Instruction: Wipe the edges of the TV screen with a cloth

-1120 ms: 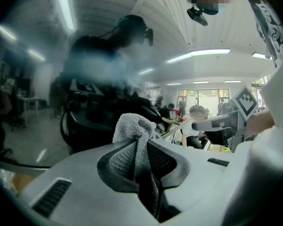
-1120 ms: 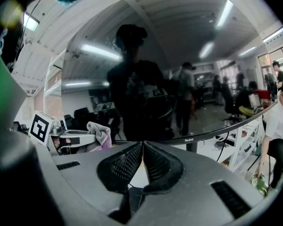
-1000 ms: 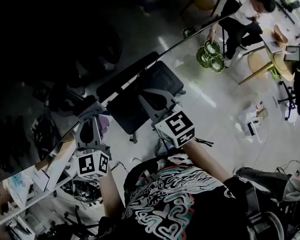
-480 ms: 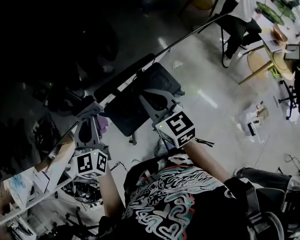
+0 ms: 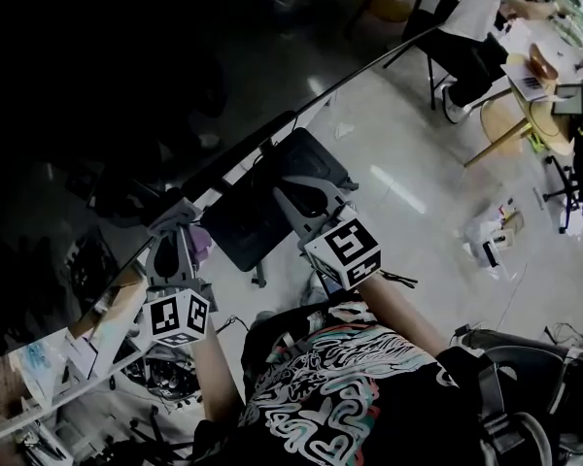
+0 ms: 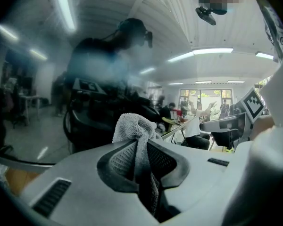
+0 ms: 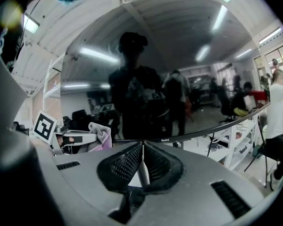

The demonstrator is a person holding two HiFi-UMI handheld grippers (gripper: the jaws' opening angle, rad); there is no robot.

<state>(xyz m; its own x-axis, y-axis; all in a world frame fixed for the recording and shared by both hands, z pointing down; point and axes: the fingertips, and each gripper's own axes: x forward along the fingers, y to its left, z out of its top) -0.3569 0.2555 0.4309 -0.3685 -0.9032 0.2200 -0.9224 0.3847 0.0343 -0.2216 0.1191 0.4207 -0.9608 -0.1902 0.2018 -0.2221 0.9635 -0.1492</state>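
Note:
The TV screen (image 5: 126, 85) is the big dark pane at the upper left of the head view; its lower edge (image 5: 272, 129) runs diagonally. My left gripper (image 5: 183, 219) is up at that edge, shut on a grey-purple cloth (image 5: 201, 242). In the left gripper view the cloth (image 6: 132, 126) bunches out between the jaws of the left gripper (image 6: 137, 147), close to the reflecting screen (image 6: 99, 69). My right gripper (image 5: 293, 184) is shut and holds nothing, just below the edge. The right gripper (image 7: 141, 161) faces the screen (image 7: 155, 79); the cloth (image 7: 101, 133) shows at its left.
A black office chair (image 5: 262, 212) stands under the right gripper. A cluttered shelf (image 5: 78, 348) runs below the TV at the lower left. At the top right a person (image 5: 476, 17) sits at a table. Bags (image 5: 491, 236) lie on the floor.
Both grippers have hardly shifted along the TV's lower edge. In the background the person at the top right has moved and the green bowls are gone from view.

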